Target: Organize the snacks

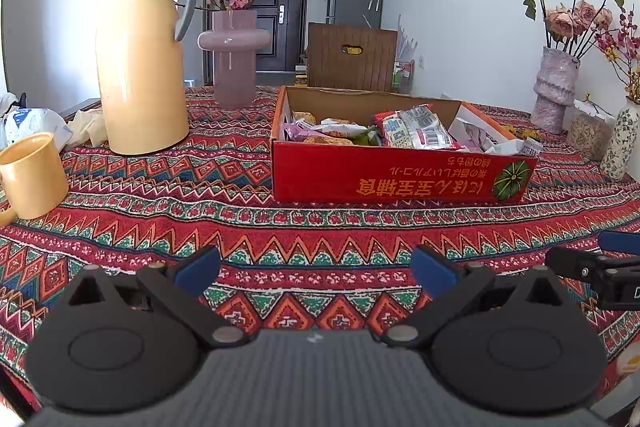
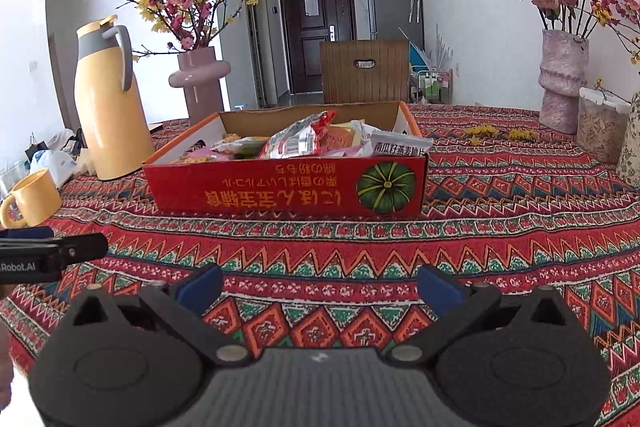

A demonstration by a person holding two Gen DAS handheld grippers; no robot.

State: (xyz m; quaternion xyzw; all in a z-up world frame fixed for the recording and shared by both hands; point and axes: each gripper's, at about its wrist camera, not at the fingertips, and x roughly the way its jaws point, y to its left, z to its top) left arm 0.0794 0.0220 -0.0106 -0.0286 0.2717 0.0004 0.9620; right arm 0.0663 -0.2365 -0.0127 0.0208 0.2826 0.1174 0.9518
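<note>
Looking along our left gripper (image 1: 315,269), we see its blue-padded fingers spread wide and holding nothing, low over the patterned tablecloth (image 1: 160,227). Ahead sits the red cardboard box (image 1: 400,175) with snack packets (image 1: 416,129) piled inside; a yellow thermos (image 1: 140,67) and yellow mug (image 1: 34,175) stand to its left. Our right gripper's tip shows at the right edge.

From our right gripper (image 2: 320,287), its fingers likewise stand wide apart and empty above the cloth. The box lies straight ahead, well apart from the fingertips, packets heaped above its rim.
</note>
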